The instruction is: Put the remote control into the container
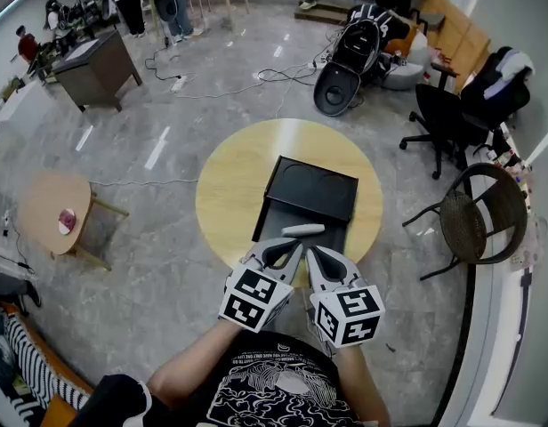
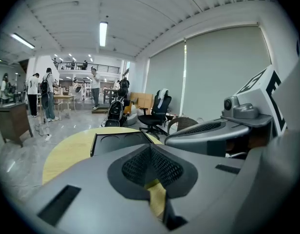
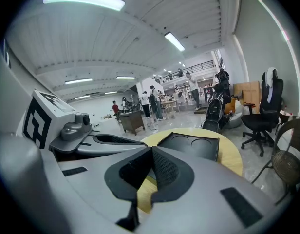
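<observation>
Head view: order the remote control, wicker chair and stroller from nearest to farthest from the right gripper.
1. Remote control, just ahead of the right gripper.
2. Wicker chair, off the table at right.
3. Stroller, far beyond the table.

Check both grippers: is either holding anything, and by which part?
Nothing is held. The left gripper and right gripper are both shut empty; the slim grey remote control lies free just beyond their tips.

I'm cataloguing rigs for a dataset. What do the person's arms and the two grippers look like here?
Both the left gripper and right gripper are light grey moulded shells with black mesh-textured pads. Each carries a cube bearing black-and-white square markers and a small grey camera. No cables show. The person wears a black T-shirt with a white print; forearms unsleeved.
</observation>
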The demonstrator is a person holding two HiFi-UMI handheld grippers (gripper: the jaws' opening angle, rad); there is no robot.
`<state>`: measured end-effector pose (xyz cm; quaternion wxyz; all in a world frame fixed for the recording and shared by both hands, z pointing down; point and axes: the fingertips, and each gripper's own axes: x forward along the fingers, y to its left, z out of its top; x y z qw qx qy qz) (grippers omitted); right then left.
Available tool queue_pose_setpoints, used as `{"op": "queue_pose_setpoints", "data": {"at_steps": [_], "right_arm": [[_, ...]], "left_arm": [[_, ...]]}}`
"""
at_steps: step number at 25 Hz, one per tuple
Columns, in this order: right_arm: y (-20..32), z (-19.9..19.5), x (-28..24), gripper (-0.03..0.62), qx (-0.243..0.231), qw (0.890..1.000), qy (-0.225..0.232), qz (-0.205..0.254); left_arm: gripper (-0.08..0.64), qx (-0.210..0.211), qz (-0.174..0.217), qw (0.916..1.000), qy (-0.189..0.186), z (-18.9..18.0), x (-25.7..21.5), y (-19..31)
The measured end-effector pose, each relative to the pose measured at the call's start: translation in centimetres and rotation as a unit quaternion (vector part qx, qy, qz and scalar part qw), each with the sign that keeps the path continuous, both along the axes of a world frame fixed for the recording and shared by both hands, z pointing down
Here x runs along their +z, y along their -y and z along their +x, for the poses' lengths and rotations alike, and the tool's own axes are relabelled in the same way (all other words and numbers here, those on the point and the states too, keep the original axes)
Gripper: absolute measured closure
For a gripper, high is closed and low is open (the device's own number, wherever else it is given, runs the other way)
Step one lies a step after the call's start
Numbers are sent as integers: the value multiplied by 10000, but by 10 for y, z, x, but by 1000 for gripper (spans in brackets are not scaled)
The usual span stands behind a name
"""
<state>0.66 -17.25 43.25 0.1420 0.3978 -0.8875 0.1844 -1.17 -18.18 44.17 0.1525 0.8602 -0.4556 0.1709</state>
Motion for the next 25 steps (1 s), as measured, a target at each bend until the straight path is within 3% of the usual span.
{"op": "queue_pose_setpoints", "data": {"at_steps": [17,25], "right_arm": [[-41,11,-6,569,-71,9999,34,150],[-45,11,-9,569,-91,9998,-37,170]], "left_arm": [[546,-398,260,9988,154,9,-11,-44],[546,-354,271,9989,129,12,-15,-48]]}}
